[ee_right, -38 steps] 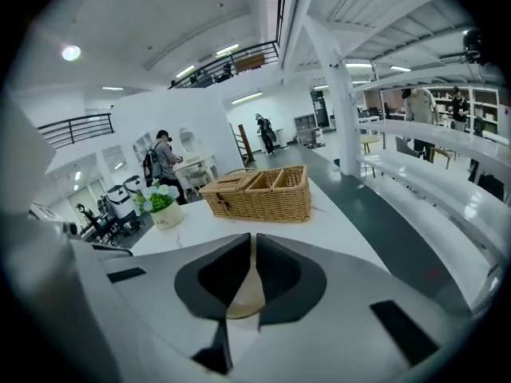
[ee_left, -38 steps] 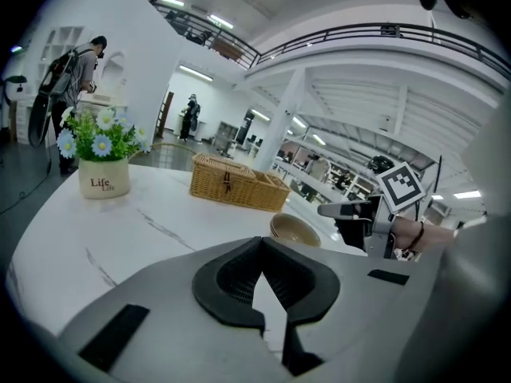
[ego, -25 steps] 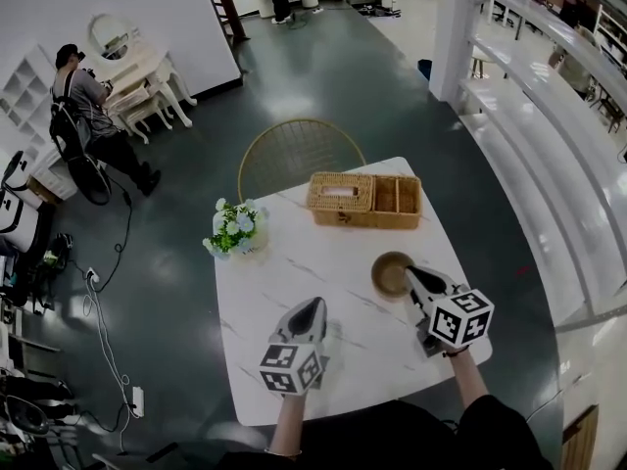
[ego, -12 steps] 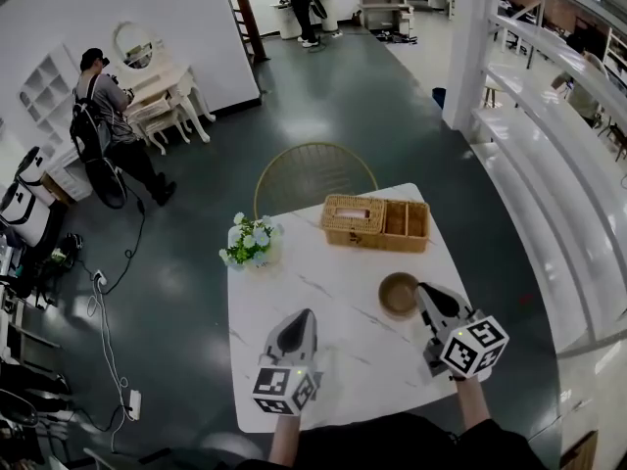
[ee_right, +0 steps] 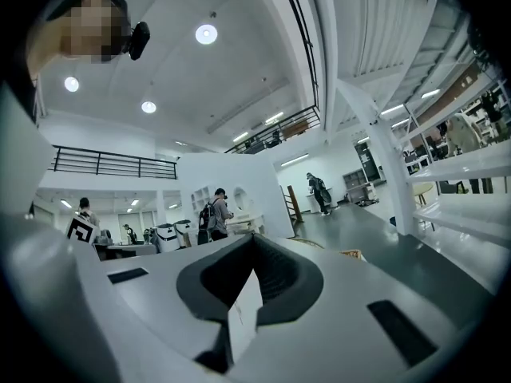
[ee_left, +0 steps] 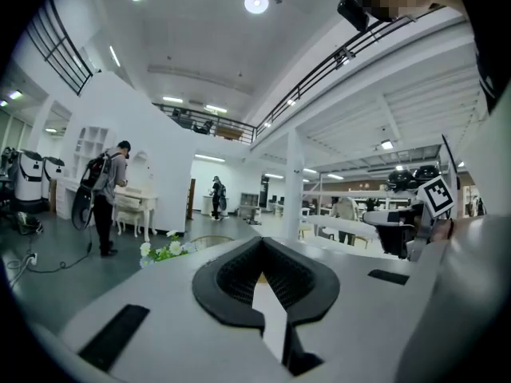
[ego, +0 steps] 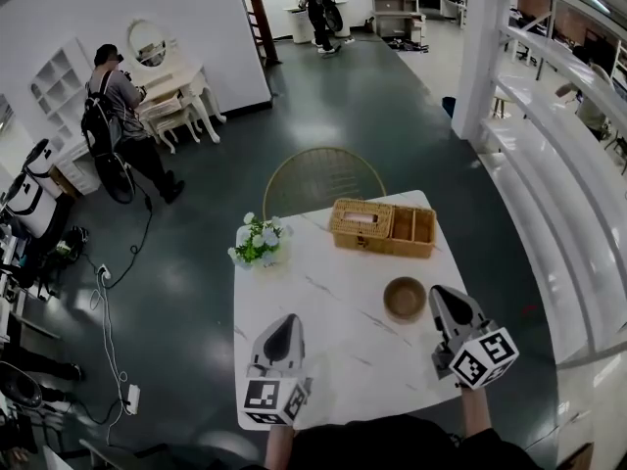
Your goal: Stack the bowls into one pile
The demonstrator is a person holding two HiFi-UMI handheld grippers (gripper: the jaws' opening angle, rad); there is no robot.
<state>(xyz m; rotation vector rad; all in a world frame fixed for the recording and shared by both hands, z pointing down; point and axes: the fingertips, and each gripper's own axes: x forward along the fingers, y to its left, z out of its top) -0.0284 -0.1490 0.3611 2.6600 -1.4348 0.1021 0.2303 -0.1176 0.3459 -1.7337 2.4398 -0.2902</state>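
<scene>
A brown bowl sits on the white marble table, toward its right side; whether more bowls nest inside it I cannot tell. My right gripper hovers just right of the bowl, apart from it, shut and holding nothing. My left gripper hangs over the near left part of the table, also shut and holding nothing. In the left gripper view the black jaws meet with nothing between them, and in the right gripper view the jaws stand the same way. Both gripper views look level across the room, and the bowl is in neither.
A wicker basket with a tissue box stands at the table's far side. A small bunch of flowers is at the far left corner, and a gold wire chair stands behind the table. Two people stand far off across the dark floor.
Both grippers have risen and drawn back toward the table's near edge. The right gripper's tip has come away from the bowl's rim. The bowl has stayed in place.
</scene>
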